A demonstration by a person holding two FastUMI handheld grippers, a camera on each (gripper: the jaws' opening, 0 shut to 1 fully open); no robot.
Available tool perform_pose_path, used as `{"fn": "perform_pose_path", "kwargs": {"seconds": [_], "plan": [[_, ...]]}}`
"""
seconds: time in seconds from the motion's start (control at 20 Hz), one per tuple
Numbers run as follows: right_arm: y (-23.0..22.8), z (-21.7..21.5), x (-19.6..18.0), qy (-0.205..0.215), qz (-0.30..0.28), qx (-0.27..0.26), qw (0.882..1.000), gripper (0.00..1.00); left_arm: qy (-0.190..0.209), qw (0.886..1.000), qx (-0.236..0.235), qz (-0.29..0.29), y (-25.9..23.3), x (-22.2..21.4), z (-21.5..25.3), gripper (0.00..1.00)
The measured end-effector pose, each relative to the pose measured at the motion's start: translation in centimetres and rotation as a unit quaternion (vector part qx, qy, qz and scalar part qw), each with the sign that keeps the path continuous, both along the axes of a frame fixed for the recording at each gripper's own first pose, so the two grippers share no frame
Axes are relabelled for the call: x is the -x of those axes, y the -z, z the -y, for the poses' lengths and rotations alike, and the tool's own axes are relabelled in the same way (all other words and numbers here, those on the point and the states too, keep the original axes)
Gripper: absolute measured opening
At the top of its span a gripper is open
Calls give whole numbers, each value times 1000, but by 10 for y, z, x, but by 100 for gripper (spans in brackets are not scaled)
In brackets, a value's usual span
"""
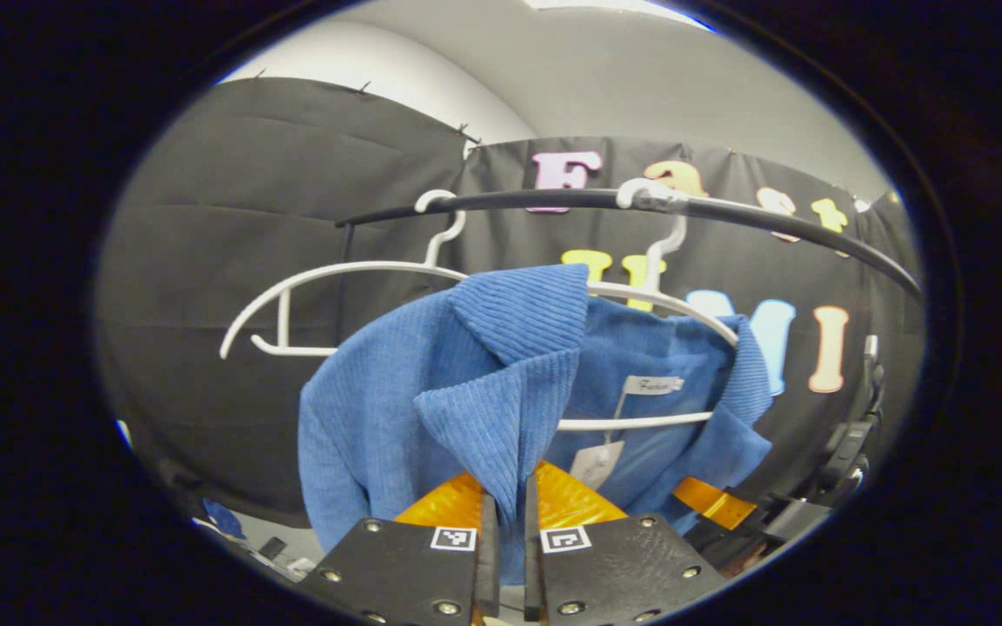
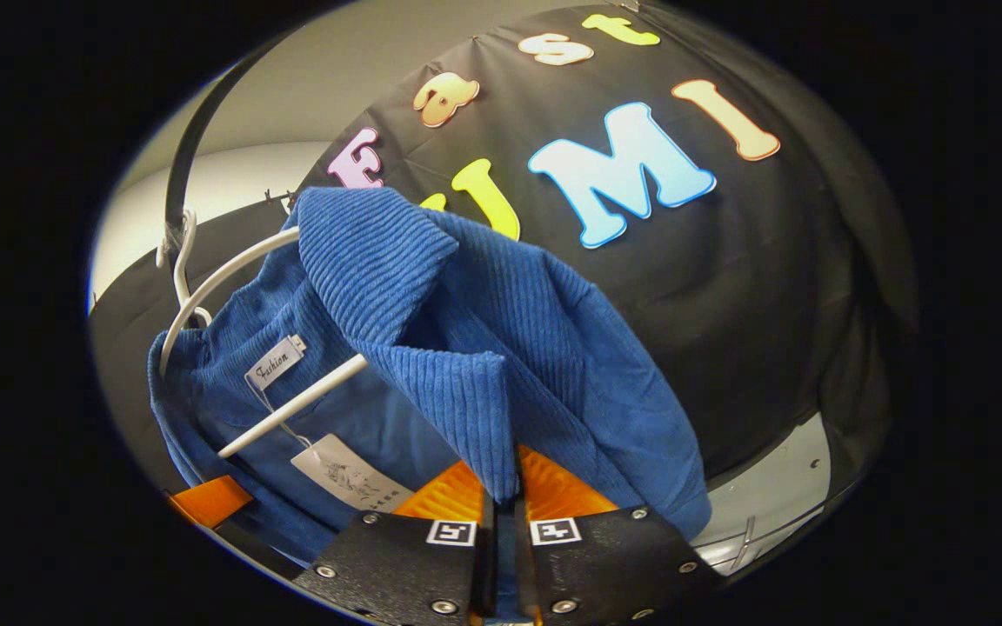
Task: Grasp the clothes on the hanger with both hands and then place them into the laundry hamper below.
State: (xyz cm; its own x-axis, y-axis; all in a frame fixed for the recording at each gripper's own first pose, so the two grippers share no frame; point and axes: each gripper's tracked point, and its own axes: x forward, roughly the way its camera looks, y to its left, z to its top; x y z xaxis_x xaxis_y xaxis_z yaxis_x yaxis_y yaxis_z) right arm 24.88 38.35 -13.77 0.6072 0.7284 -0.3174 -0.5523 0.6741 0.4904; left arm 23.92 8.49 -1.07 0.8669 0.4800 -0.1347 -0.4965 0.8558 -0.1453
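Note:
A blue corduroy jacket [image 1: 397, 409] hangs on a white hanger [image 1: 640, 423] from a black rail [image 1: 779, 222]. My left gripper [image 1: 508, 504] is shut on the jacket's left lapel, the cloth pinched between its fingers. In the right gripper view the same jacket [image 2: 553, 348] drapes over the white hanger [image 2: 292, 404], and my right gripper [image 2: 501, 509] is shut on the other lapel tip. The right gripper [image 1: 718, 504] also shows at the lower right of the left gripper view, and the left gripper [image 2: 210, 500] at the lower left of the right gripper view. A paper tag [image 2: 344, 478] dangles inside the collar.
A second, bare white hanger [image 1: 327, 296] hangs on the rail to the left of the jacket. Black cloth walls stand close behind the rail. A light floor or ledge [image 2: 771, 496] shows low on the right in the right gripper view.

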Motion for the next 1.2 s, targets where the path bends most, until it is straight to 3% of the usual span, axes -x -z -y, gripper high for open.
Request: {"fn": "perform_pose_path", "kwargs": {"seconds": [0.1,0.25,0.3,0.65,0.7,0.8,1.2], "plan": [[-7,9,1,-4,7,-3,1000,1,13,1000,13,23,-5,6,0,0],[-28,28,-8,15,50,1,999,0,44,998,17,35,-17,15,8,6],[-35,35,-11,26,62,3,998,0,51,998,11,41,-25,18,9,1],[-76,66,-34,115,123,13,986,0,117,988,7,105,-90,42,10,1],[-79,70,-37,126,127,13,984,0,116,987,10,109,-94,45,3,6],[-86,72,-42,144,133,16,980,0,115,986,17,122,-104,50,-13,0],[-108,75,-59,189,181,20,965,0,93,985,0,144,-131,64,-73,1]]}}
